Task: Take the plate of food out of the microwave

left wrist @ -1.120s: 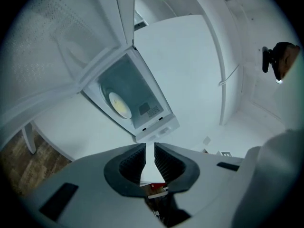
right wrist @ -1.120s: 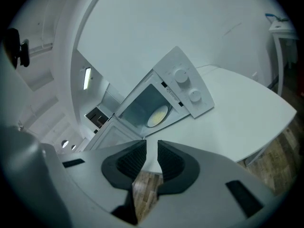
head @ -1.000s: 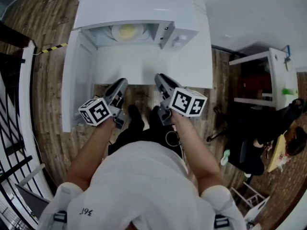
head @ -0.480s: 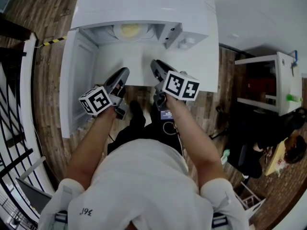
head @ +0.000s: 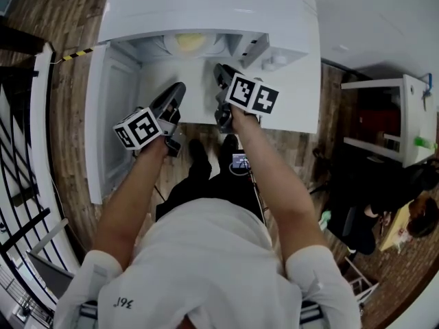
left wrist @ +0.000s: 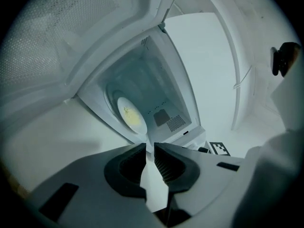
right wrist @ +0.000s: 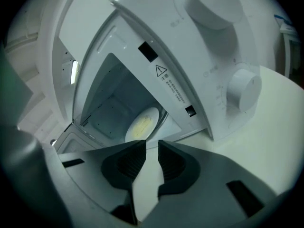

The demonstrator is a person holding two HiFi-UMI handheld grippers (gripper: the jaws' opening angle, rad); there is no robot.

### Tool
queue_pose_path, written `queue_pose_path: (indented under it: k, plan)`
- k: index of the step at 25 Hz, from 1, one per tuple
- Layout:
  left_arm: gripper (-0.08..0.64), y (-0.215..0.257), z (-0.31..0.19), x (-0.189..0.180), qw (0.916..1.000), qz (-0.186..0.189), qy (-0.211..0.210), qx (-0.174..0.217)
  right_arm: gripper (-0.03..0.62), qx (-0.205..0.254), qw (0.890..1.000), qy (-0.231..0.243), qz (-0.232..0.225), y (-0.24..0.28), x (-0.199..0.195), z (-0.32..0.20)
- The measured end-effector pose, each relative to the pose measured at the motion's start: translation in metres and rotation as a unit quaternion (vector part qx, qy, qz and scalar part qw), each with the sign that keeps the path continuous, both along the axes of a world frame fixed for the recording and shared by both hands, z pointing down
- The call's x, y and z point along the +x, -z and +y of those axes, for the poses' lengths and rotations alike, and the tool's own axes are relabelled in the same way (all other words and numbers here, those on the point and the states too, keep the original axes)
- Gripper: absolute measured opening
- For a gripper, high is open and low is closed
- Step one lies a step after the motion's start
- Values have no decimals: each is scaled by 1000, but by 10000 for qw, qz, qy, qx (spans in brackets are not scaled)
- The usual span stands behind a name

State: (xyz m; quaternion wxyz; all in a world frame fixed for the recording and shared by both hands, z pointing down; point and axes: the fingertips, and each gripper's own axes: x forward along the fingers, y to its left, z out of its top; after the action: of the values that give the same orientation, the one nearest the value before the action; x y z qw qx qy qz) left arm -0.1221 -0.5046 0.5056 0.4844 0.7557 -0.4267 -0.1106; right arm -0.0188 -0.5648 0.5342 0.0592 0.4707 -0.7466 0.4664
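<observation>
- One microwave (head: 206,12) (a smooth white box) is standing on the white bench (head: 298,108), with its door (head: 103,129) hanging wide open at the left.
- One plate of food (head: 189,43), round and pale with a yellowish heap, is sitting inside the microwave cavity, untouched.
- Two round white knobs (right wrist: 243,90) are sitting on the control panel.
- The left gripper (head: 176,93) is keeping its ribbed black fingers (left wrist: 130,165) slightly parted, gripping nothing.
- The right gripper (head: 221,72) is holding its fingers (right wrist: 173,165) narrowly parted too, and empty.
- Both grippers are sitting nearer the opening than a second ago, with the right one further forward (over the bench).
</observation>
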Motion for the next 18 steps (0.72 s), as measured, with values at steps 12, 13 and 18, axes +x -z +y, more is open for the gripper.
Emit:
queue_pose_path:
  k: [12,13,18]
  plan:
    - [38,-14,-26,-20,9994,-206,260,-57,128,-173,9995,-275,-60,-12,-28,-51]
    - [38,-14,-26,-20,9994,-198,266,-56,132,-197,9994,-294,-31,-13,-30,-53]
    - [38,-16,-33,-25,9993,-189,315,-63,132,-288,9987,-418,75,-17,-31,-65]
